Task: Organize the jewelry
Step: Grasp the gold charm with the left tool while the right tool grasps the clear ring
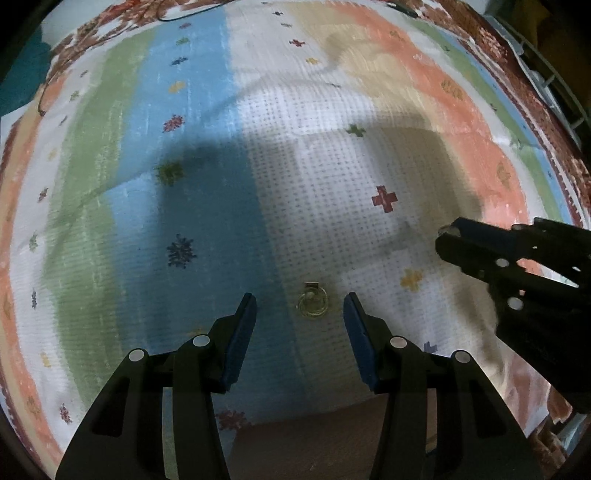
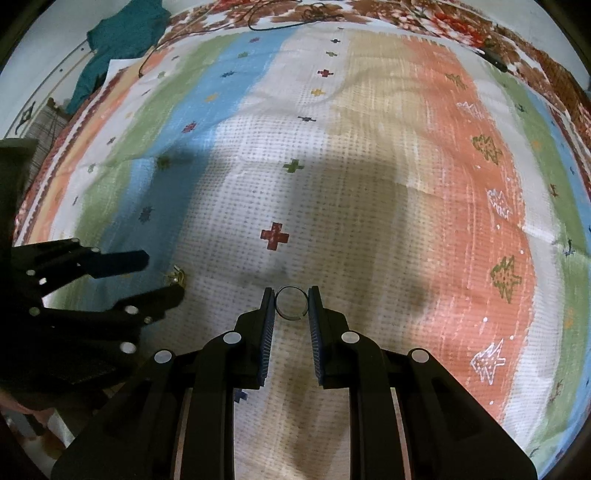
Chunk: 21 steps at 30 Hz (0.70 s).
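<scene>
A small gold earring with a hoop [image 1: 312, 303] lies on the striped cloth [image 1: 207, 206], right between the fingertips of my left gripper [image 1: 300, 308], which is open around it without touching. The earring also shows in the right wrist view [image 2: 176, 277] between the left gripper's fingers [image 2: 122, 260]. My right gripper [image 2: 291, 304] is shut on a thin silver ring [image 2: 291, 302], held upright between the pads just above the cloth. In the left wrist view the right gripper [image 1: 448, 236] comes in from the right, with the ring barely visible at its tip.
The striped woven cloth [image 2: 406, 147] covers a bed with a red floral sheet [image 2: 461, 26] beneath. A teal garment [image 2: 122, 40] lies at the far left. A black cable [image 2: 280, 22] runs along the far edge.
</scene>
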Each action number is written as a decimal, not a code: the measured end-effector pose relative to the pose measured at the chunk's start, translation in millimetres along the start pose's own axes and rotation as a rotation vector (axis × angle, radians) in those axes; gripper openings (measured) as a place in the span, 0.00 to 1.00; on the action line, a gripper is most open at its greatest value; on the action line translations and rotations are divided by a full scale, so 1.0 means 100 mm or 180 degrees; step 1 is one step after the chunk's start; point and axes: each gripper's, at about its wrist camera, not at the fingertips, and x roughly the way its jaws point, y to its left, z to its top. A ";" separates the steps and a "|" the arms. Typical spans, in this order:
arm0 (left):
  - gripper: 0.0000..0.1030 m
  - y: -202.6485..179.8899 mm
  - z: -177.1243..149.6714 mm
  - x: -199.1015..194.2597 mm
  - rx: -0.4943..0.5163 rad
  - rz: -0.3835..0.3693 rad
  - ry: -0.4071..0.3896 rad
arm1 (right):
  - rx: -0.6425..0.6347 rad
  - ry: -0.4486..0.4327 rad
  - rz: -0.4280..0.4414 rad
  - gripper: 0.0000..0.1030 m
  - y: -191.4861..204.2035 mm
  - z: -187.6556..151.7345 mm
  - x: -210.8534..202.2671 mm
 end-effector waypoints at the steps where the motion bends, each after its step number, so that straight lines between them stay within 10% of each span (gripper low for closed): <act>1: 0.46 -0.01 0.01 0.02 0.0000 -0.0014 0.0015 | 0.0001 -0.0009 0.0009 0.19 -0.01 0.00 -0.01; 12: 0.16 -0.15 0.05 0.11 0.0101 0.0070 0.0062 | -0.0004 0.0003 0.0022 0.19 -0.03 0.00 0.00; 21: 0.15 -0.21 -0.01 0.04 0.0113 0.0205 0.0013 | -0.0068 -0.0046 0.0007 0.19 0.06 -0.04 -0.08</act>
